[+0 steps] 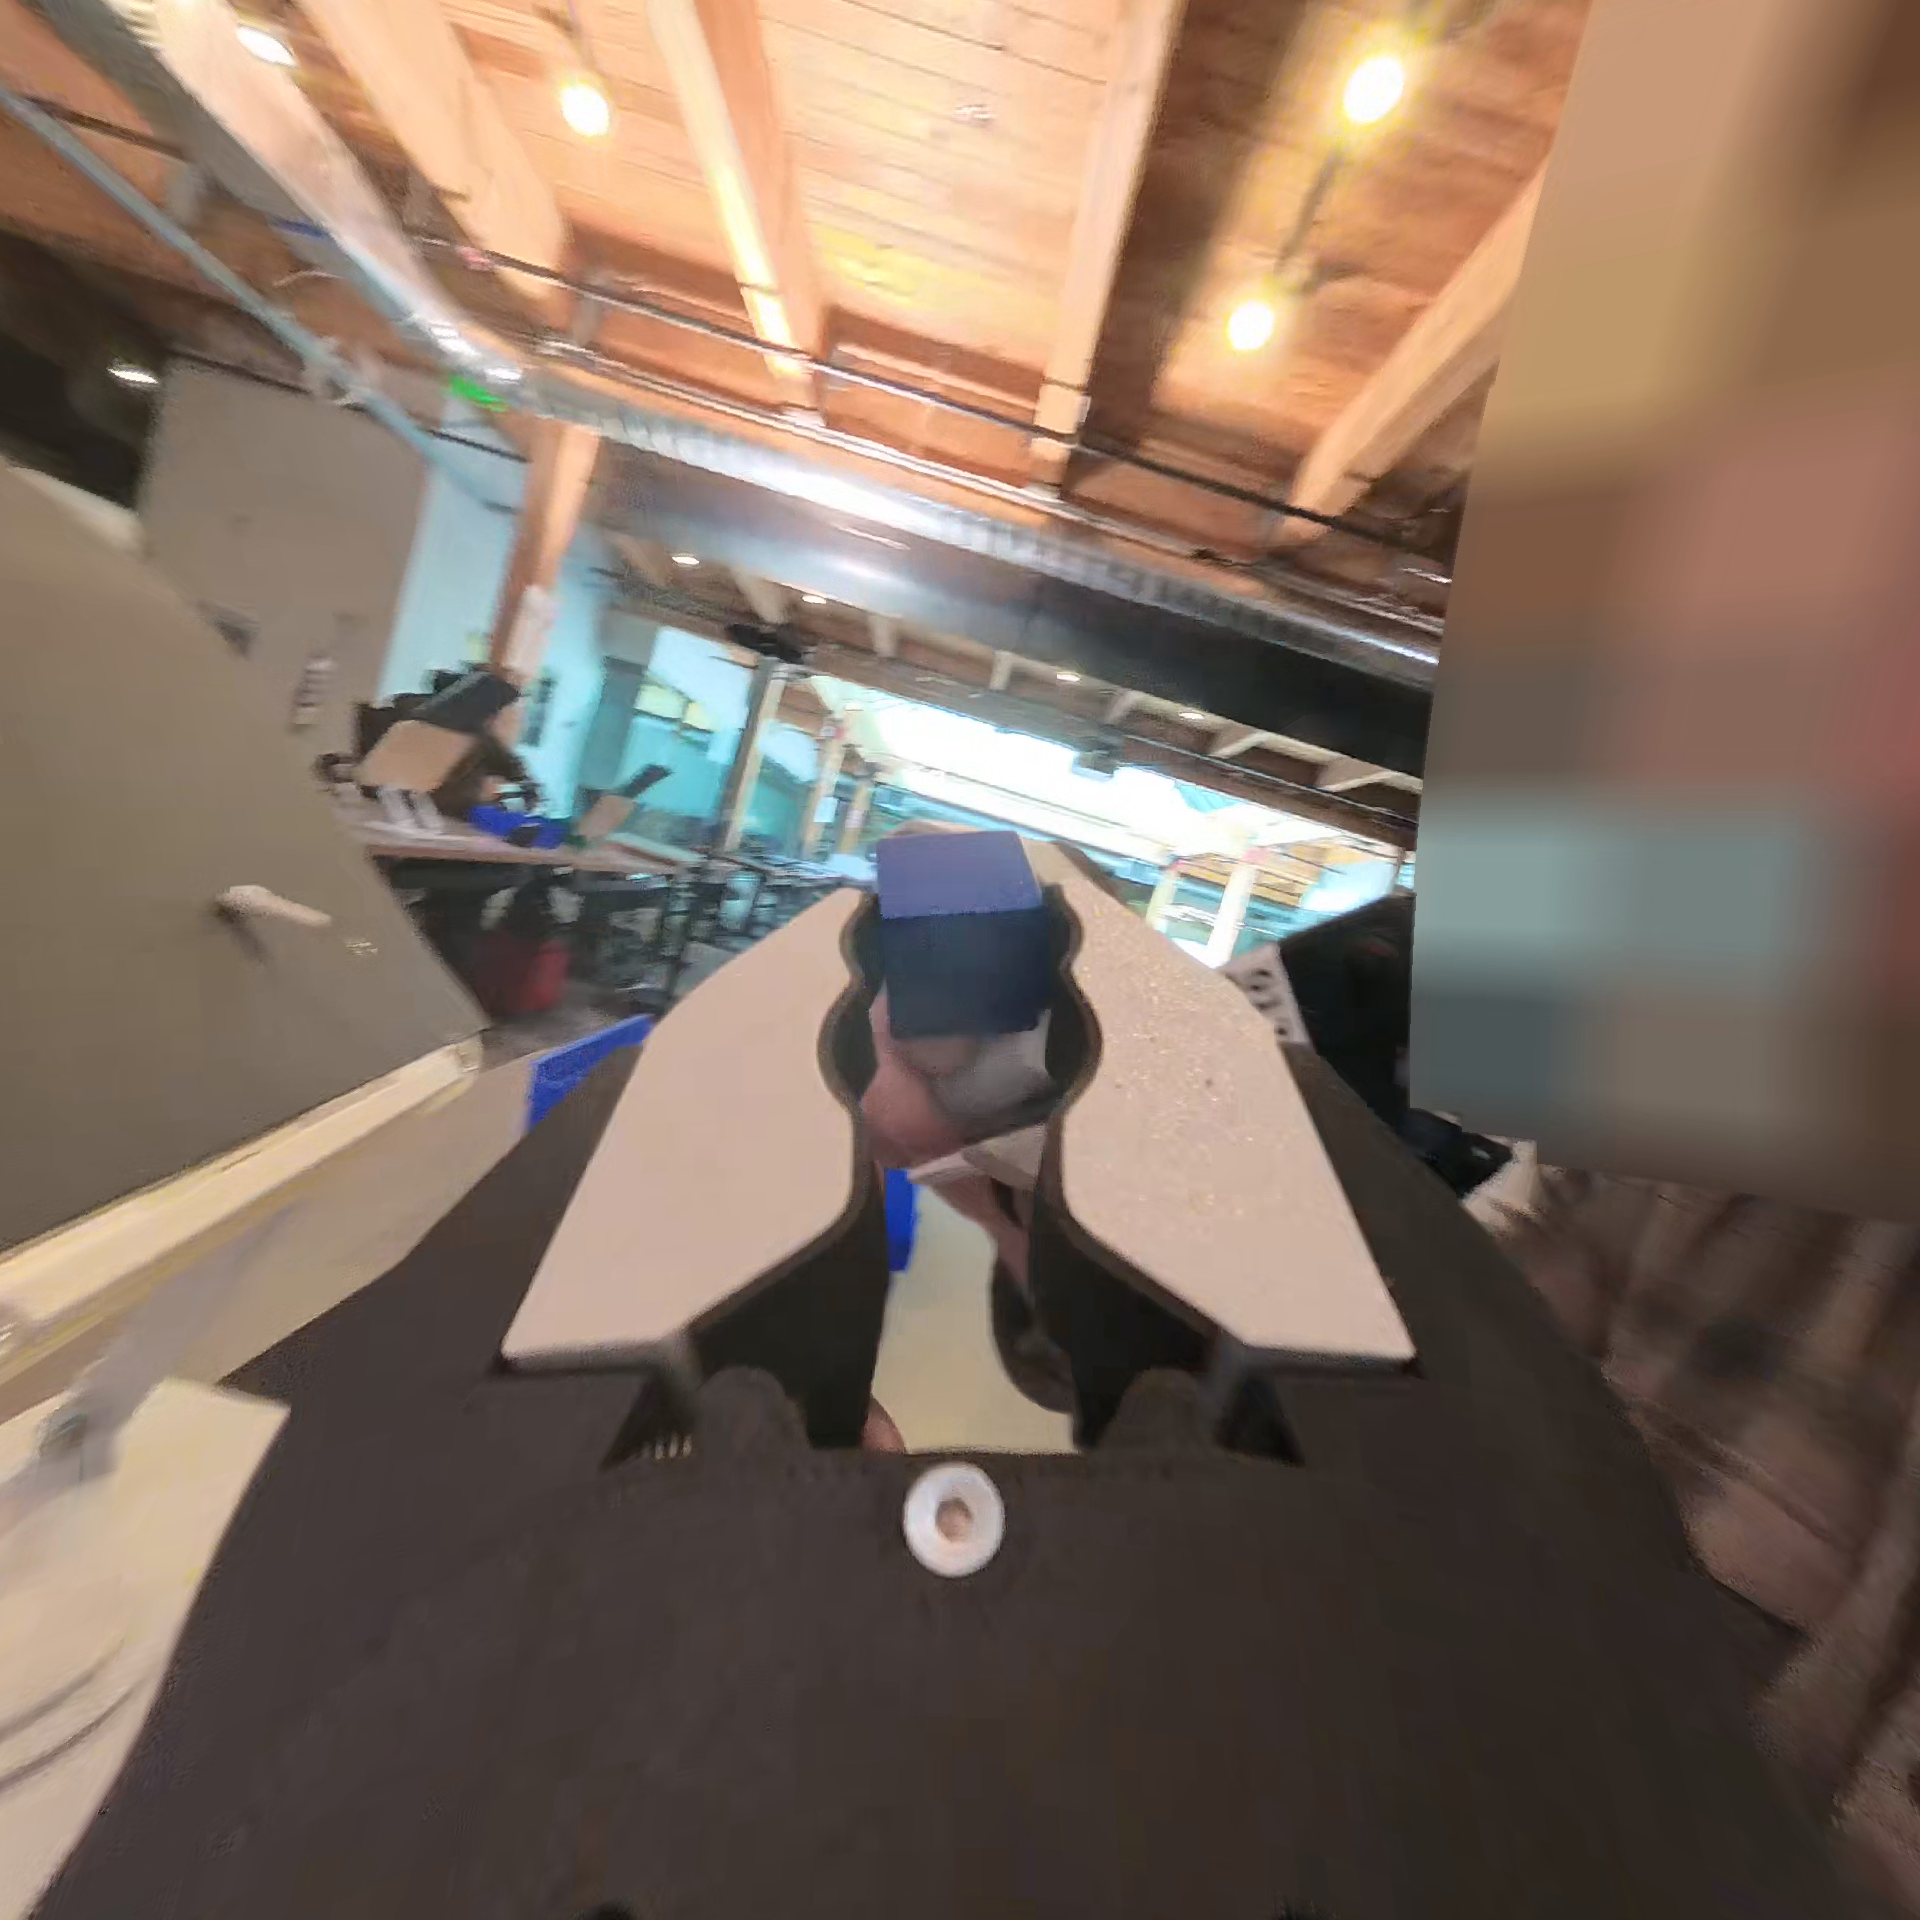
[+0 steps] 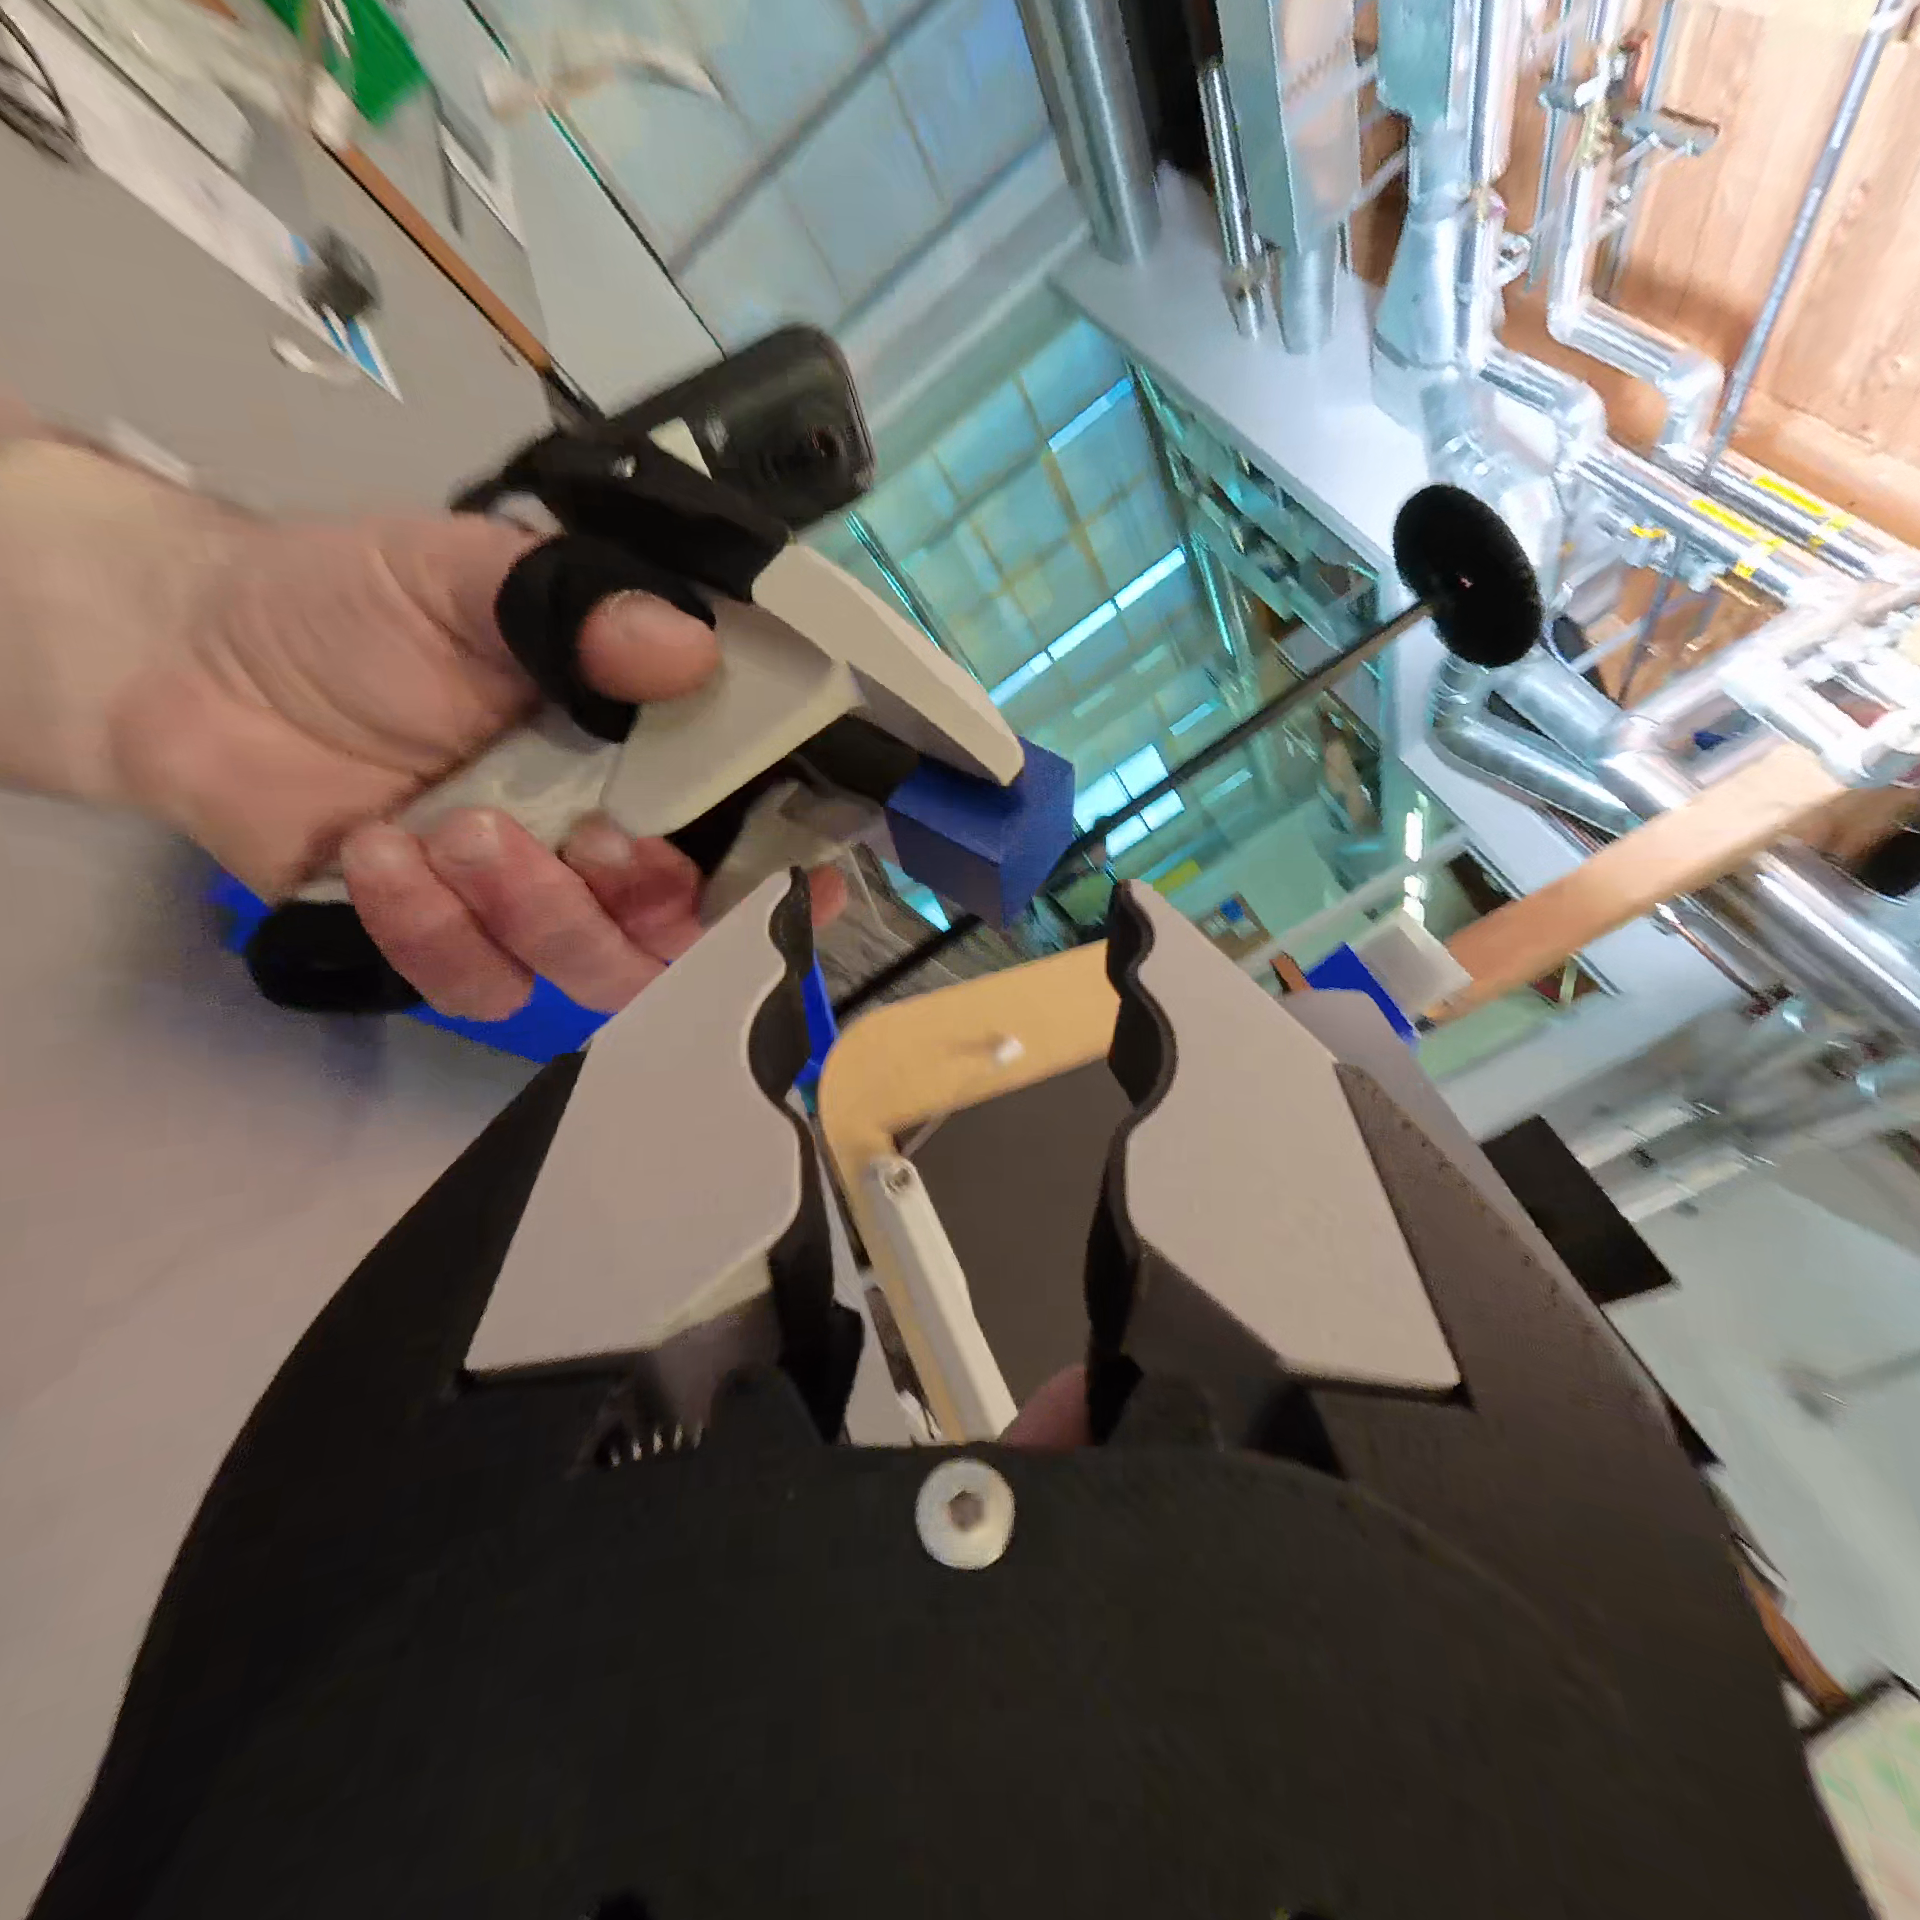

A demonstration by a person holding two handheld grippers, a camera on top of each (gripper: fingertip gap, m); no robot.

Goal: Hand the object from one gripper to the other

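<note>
A blue cube [image 1: 961,940] sits clamped between the fingertips of my left gripper [image 1: 961,914], which is shut on it and held up in the air. In the right wrist view the same cube [image 2: 982,831] shows in the left gripper [image 2: 935,790], held by a bare hand [image 2: 312,707]. My right gripper [image 2: 956,914] is open and empty, its fingertips just below the cube and apart from it. Behind the cube in the left wrist view I see a hand [image 1: 914,1101] and part of the right gripper, mostly hidden.
A person stands close at the right of the left wrist view. A wooden-framed chair [image 2: 966,1049] lies behind my right gripper. Blue bins [image 1: 582,1060], desks and a grey wall [image 1: 156,883] are around. A black fuzzy microphone [image 2: 1465,582] on a rod sticks out at the right. My left and right fingertips are right by each other.
</note>
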